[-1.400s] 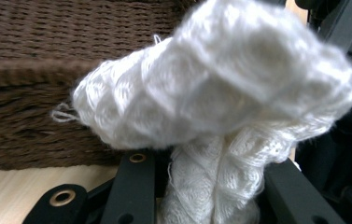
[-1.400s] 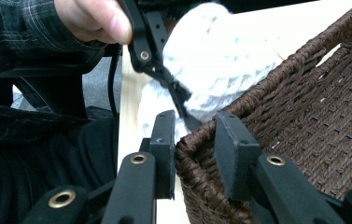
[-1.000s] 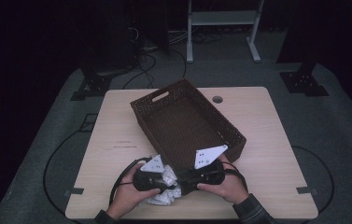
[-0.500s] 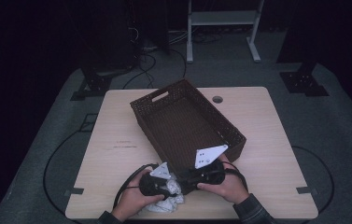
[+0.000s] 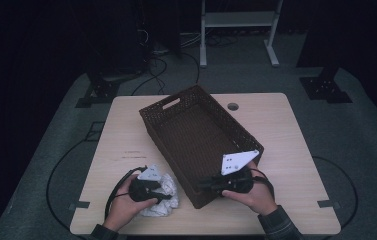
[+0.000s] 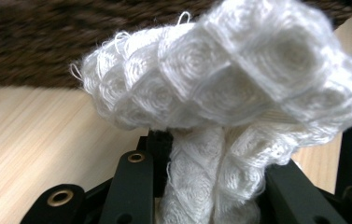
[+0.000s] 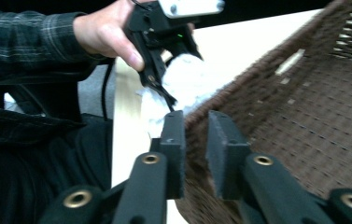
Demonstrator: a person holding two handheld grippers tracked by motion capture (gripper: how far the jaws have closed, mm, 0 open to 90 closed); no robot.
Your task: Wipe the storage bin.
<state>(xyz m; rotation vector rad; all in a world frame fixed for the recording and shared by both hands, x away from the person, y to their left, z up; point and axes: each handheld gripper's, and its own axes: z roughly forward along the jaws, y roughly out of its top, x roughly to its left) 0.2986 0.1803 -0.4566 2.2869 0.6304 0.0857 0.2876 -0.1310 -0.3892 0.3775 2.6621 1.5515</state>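
A white knitted cloth [image 5: 165, 201] lies bunched on the wooden table [image 5: 121, 130], just left of a dark brown woven basket [image 5: 176, 155]. My left gripper [image 5: 162, 192] is shut on the cloth, and in the left gripper view the cloth [image 6: 220, 70] bulges up between the black jaws of that gripper [image 6: 211, 182], with the basket wall [image 6: 47, 37] behind. My right gripper [image 5: 207, 184] sits at the basket's near corner. In the right gripper view my right gripper [image 7: 197, 140] has its jaws closed on the basket rim [image 7: 239, 79]. Beyond it, a hand holds the left gripper [image 7: 164, 88] on the cloth [image 7: 187, 79].
The basket stands diagonally across the table's middle and nothing shows inside it [image 5: 201, 135]. A round cable hole [image 5: 232, 106] is in the table's far edge. Bare tabletop lies at the far left and to the right [image 5: 286, 150]. Cables and a metal stand [image 5: 236, 30] are on the dark floor behind.
The left gripper has shifted slightly left and toward the near edge, taking the cloth with it. The right gripper has stayed at the basket's near corner.
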